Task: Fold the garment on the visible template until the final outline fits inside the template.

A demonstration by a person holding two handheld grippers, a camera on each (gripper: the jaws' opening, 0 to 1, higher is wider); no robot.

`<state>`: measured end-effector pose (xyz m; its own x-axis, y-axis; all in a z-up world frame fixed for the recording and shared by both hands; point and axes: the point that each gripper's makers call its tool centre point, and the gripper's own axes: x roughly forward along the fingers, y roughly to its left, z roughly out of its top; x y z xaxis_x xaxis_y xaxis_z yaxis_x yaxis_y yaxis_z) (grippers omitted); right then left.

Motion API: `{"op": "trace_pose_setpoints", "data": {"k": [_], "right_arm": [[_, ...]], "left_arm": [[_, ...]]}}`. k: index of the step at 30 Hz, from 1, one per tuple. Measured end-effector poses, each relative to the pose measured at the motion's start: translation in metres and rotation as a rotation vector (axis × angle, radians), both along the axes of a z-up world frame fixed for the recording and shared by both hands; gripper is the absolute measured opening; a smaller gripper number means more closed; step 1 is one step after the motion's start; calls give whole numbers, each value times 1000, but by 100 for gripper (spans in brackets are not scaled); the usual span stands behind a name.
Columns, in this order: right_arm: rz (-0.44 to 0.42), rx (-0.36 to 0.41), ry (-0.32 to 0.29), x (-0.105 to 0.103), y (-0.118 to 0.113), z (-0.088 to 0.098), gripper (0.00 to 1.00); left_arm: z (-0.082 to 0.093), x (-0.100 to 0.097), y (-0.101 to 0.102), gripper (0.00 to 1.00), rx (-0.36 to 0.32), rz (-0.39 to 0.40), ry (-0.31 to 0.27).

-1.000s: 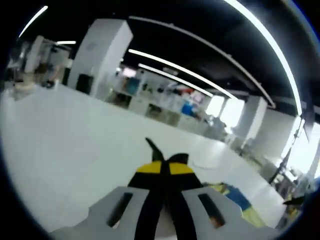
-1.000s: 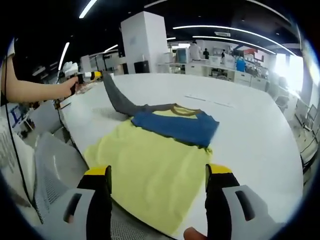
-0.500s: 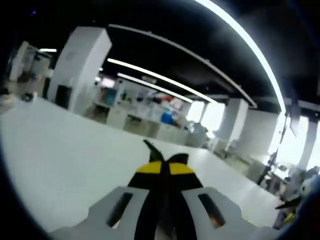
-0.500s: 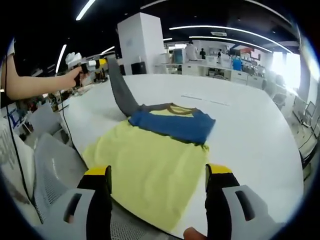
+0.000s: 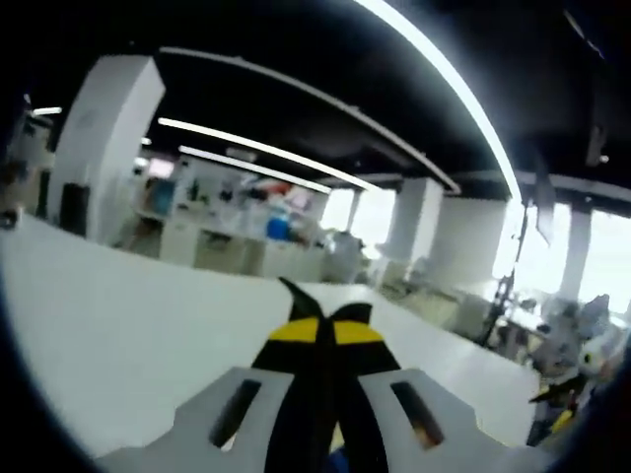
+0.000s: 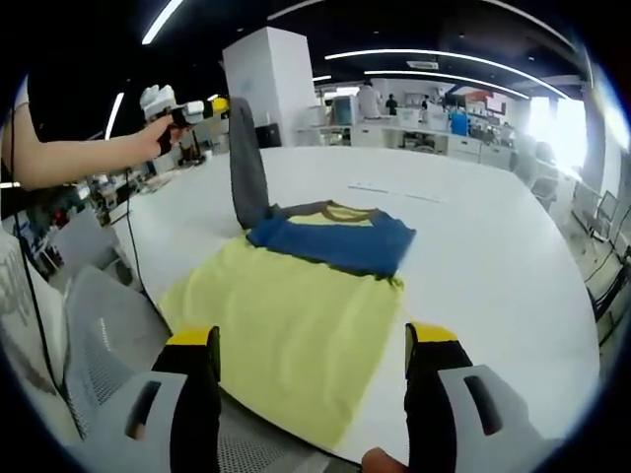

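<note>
On the white table [image 6: 493, 246] in the right gripper view lies one garment [image 6: 296, 315], a T-shirt with a pale yellow body, a blue sleeve folded across its upper part and a brownish collar. Its lower hem hangs a little over the near table edge. One grey sleeve [image 6: 246, 163] rises steeply from the shirt's left shoulder up to the left tool [image 6: 219, 104], which a person's hand [image 6: 163, 133] holds above the table at the upper left; that tool pinches the sleeve's end between its yellow-tipped jaws. A thin faint line [image 6: 394, 192] is marked on the table beyond the shirt; whether it belongs to a template cannot be told.

The right tool [image 6: 311, 340] stands at the bottom of its own view with its two jaws spread wide apart and nothing between them, above the near hem of the shirt. A grey mesh chair [image 6: 108, 325] sits beside the table at the lower left.

In the left gripper view the left tool [image 5: 323, 320] has its two jaws pressed together, and a dark point of fabric [image 5: 296, 296] sticks up from between the yellow tips. Beyond it spreads the white table [image 5: 118, 325], then a white pillar [image 5: 94, 138], benches with clutter, and three long ceiling lights [image 5: 444, 89] curving overhead.
</note>
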<state>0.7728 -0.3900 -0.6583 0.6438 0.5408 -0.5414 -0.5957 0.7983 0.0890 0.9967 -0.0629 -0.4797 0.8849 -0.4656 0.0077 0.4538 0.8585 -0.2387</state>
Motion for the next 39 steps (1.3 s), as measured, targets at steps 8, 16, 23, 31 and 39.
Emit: {"op": "trace_pose_setpoints", "data": {"k": [8,16,23,31,39], "right_arm": [[-18,2,-9,1,-8,3,77],[-35,2,-7,-1,-14,2,77],[-49,4,-3,-3,-20,0,77],[-60,5,0,-4,-26,0,77],[-69,3,6,-5,-32,-3,77]], "left_arm": [[-2,4,-49,0,46,-112,-11],[-14,2,-87,0,73,-210,13],[-27,3,-113,0,83,-259,37],[-43,1,-140,0,114,-318,66],[-57,0,-157,0,135,-350,93]]}}
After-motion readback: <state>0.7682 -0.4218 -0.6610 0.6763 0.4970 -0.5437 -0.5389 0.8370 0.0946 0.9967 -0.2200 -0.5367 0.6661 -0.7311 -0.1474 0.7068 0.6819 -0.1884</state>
